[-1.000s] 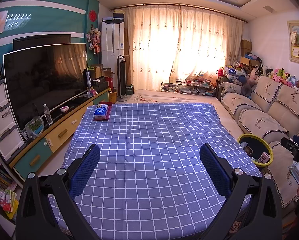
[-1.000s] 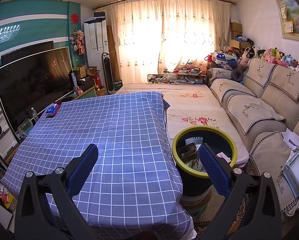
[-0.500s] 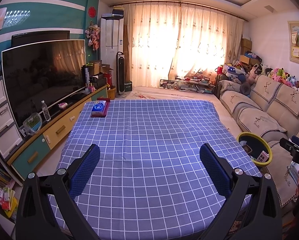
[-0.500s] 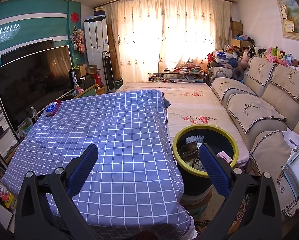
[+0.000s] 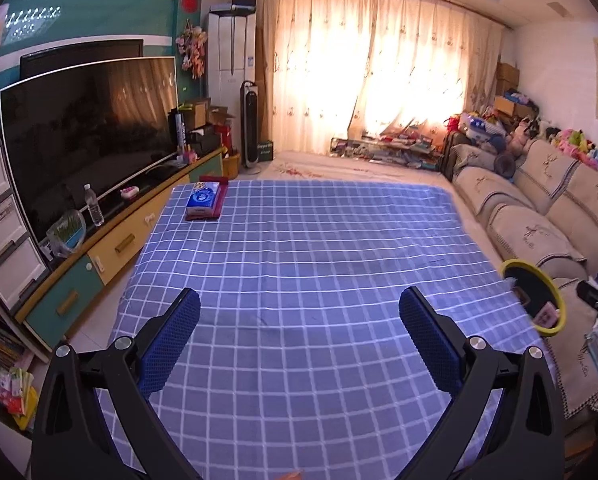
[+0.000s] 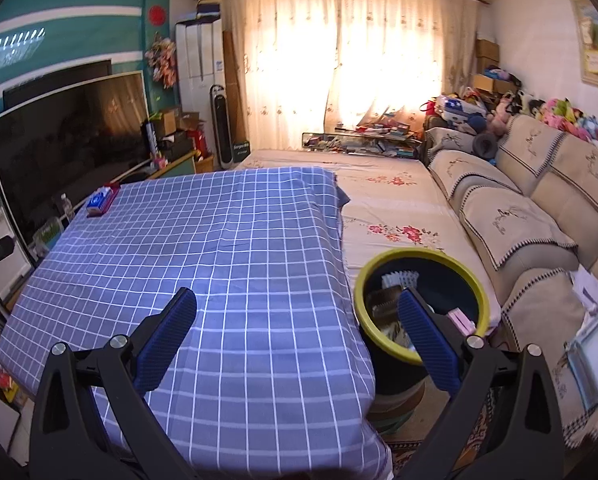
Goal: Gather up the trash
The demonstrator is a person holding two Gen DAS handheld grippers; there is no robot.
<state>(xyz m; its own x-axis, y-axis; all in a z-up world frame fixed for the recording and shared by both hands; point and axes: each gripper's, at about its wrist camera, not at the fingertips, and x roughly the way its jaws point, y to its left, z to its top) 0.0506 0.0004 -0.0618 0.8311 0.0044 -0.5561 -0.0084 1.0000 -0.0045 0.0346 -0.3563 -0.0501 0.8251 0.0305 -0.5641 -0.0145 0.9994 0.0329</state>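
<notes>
My left gripper (image 5: 299, 320) is open and empty above the near part of the table with the blue checked cloth (image 5: 299, 248). My right gripper (image 6: 297, 316) is open and empty over the table's right near corner (image 6: 259, 280). A black trash bin with a yellow-green rim (image 6: 423, 308) stands on the floor right of the table, with several pieces of trash inside; it also shows in the left wrist view (image 5: 535, 298). A blue tissue pack on a red tray (image 5: 205, 199) lies at the table's far left corner, also in the right wrist view (image 6: 101, 202).
A large TV (image 5: 87, 132) on a low cabinet (image 5: 111, 248) runs along the left. A beige sofa (image 6: 519, 216) lines the right wall. A floral mat (image 6: 383, 216) lies between table and sofa. Clutter sits under the curtained window (image 5: 379, 148).
The left gripper's view has tilted and pulled back slightly, so the table sits lower and farther. The right gripper has barely moved. Both stay open.
</notes>
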